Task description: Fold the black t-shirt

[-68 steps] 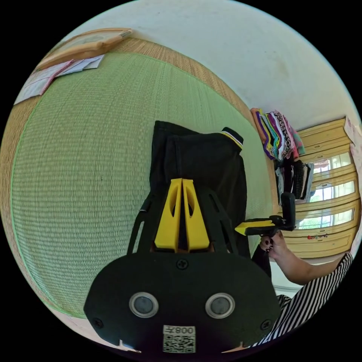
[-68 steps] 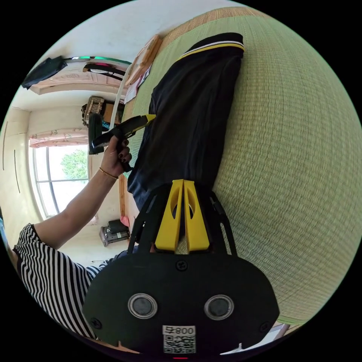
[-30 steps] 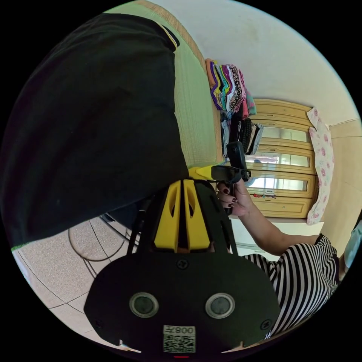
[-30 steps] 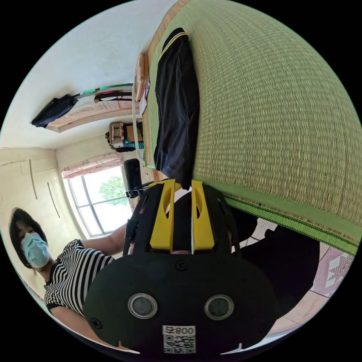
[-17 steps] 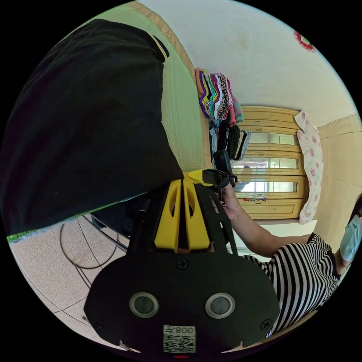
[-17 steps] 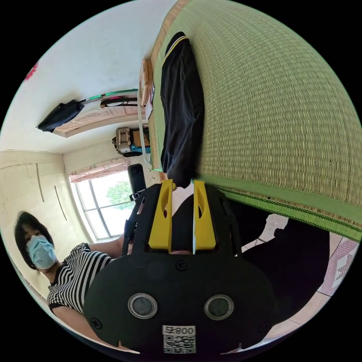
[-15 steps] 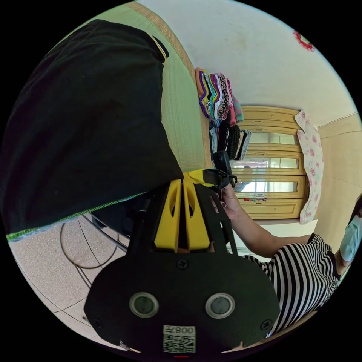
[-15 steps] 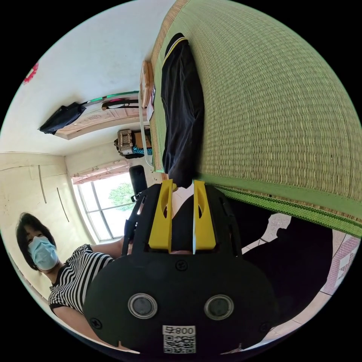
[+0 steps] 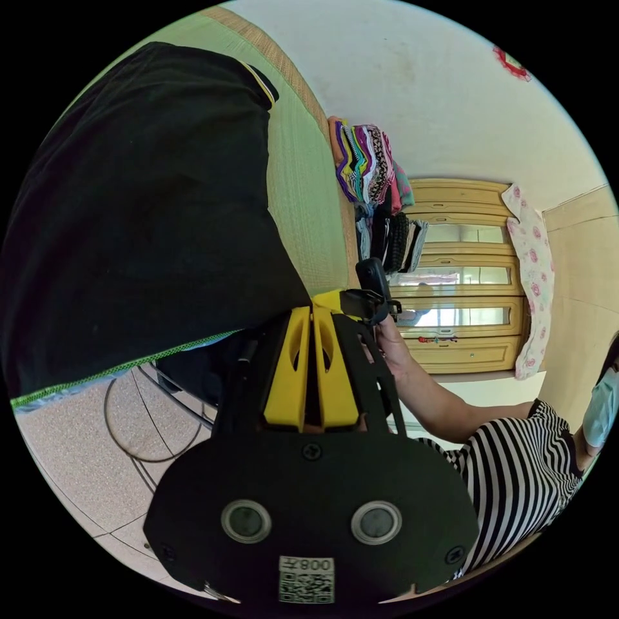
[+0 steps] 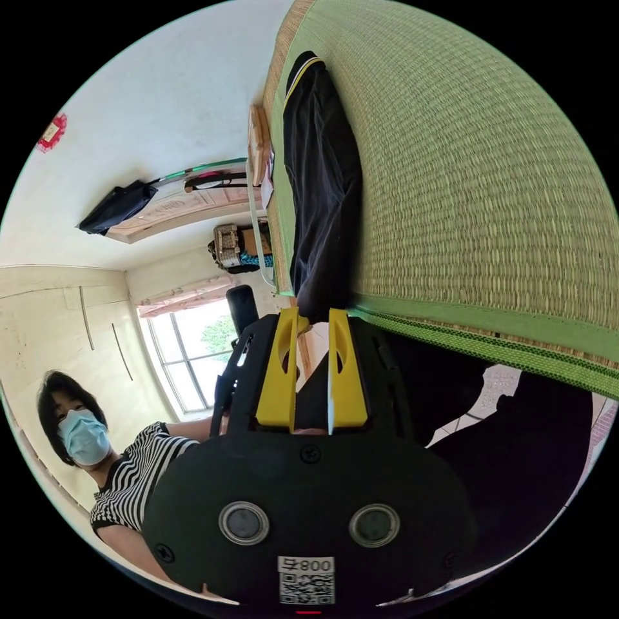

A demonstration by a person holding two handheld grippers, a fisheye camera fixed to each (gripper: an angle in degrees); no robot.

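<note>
Folded black t-shirt with yellow-striped collar [image 10: 322, 193] lies on green woven straw mat [image 10: 490, 180], end at mat edge. Left gripper [image 9: 312, 311] closed, empty. Right gripper [image 10: 312, 314] parted, empty, just beside shirt end.

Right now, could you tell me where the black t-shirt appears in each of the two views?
Left gripper view: the black t-shirt fills the upper left, above the closed jaws.
Right gripper view: it runs as a narrow strip from the top centre down to the open jaws.
Shared landmark: the green mat.

Bright daylight from window [image 10: 193, 361], sharp focus, heavy fisheye warp at edges, black t-shirt [image 9: 142, 213] underexposed, no detail
</note>
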